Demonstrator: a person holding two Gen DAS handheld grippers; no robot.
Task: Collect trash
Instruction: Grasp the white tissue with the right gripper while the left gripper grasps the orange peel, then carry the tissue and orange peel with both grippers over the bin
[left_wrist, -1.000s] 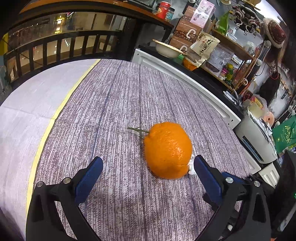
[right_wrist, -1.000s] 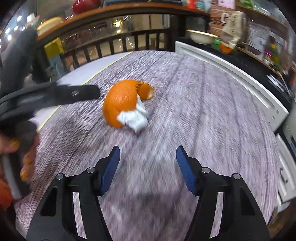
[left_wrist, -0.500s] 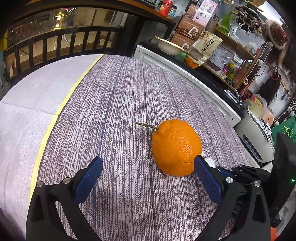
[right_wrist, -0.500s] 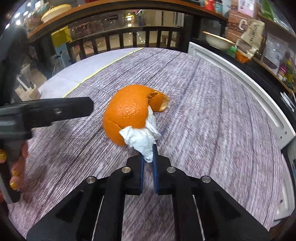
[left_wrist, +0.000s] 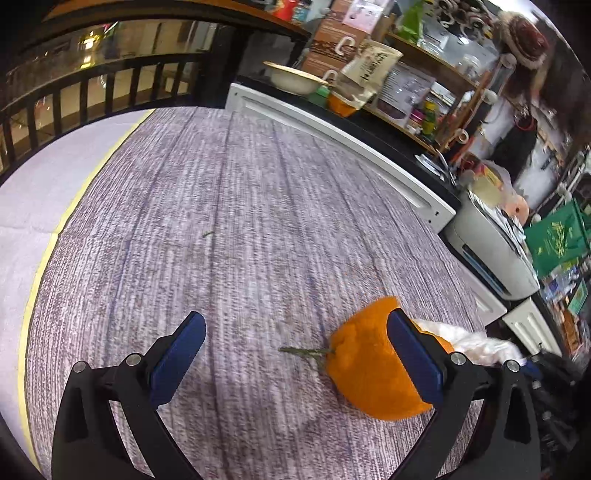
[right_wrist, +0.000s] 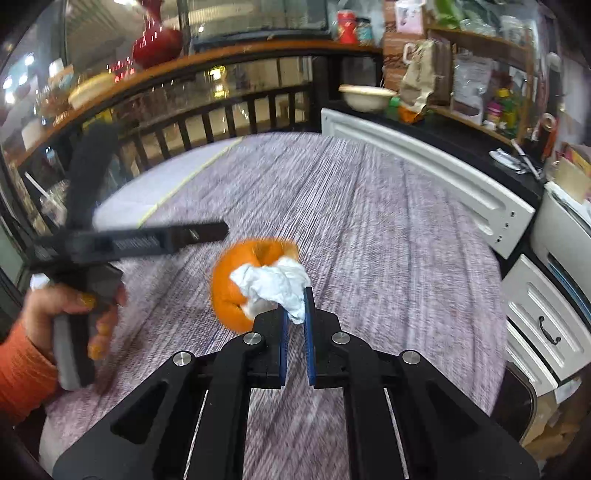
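An orange peel shell (right_wrist: 227, 295) with a green stem (left_wrist: 303, 350) has a crumpled white tissue (right_wrist: 273, 282) stuffed into it. My right gripper (right_wrist: 295, 319) is shut on the tissue's lower corner, with the peel just beyond its tips. In the left wrist view the orange peel (left_wrist: 365, 373) lies low on the right, partly behind the right finger (left_wrist: 413, 363), and the tissue (left_wrist: 476, 343) pokes out past it. My left gripper (left_wrist: 295, 358) is open with nothing between its pads. Whether the peel rests on the tablecloth (left_wrist: 258, 221) I cannot tell.
A hand in an orange sleeve (right_wrist: 70, 310) holds the left gripper (right_wrist: 147, 240) left of the peel. A white cabinet edge (left_wrist: 332, 129) borders the table's far right, with a bowl (left_wrist: 295, 75), shelves and a printer (left_wrist: 491, 254) behind. A dark railing (right_wrist: 221, 118) runs along the back.
My right gripper went from open to shut on the tissue and has pulled it back, the peel coming along. In the left view the peel slid toward the lower right.
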